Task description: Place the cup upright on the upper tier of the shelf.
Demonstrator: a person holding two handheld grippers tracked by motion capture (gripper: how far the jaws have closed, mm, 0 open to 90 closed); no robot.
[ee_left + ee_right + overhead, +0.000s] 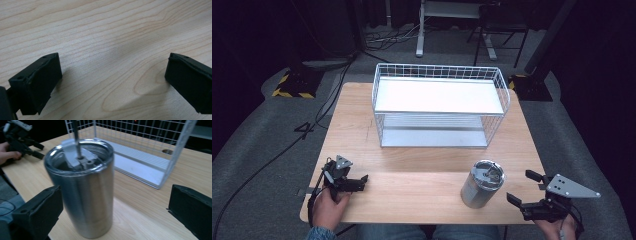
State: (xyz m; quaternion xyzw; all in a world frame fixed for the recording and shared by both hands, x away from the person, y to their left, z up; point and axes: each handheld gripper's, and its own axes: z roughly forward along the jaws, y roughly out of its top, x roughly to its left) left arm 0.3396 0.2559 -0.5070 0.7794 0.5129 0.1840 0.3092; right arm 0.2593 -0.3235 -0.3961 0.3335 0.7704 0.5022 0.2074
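High view shows one steel tumbler (482, 183) upright near the counter's (422, 187) front edge, just left of the right tool (523, 188), jaws spread wide. Left tool (360, 181) sits spread at the front-left corner. One wire rack (439, 105) stands behind, bare wood between.

— What do I have on the left?
— A black left gripper (357, 183), small grey plate on top, cable trailing, blue denim cuff (319, 233).
— Right gripper (524, 188)?
— Black, bigger grey plate with screws.

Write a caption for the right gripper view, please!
Open right tool reaching toward a steel tumbler beside a wire basket.
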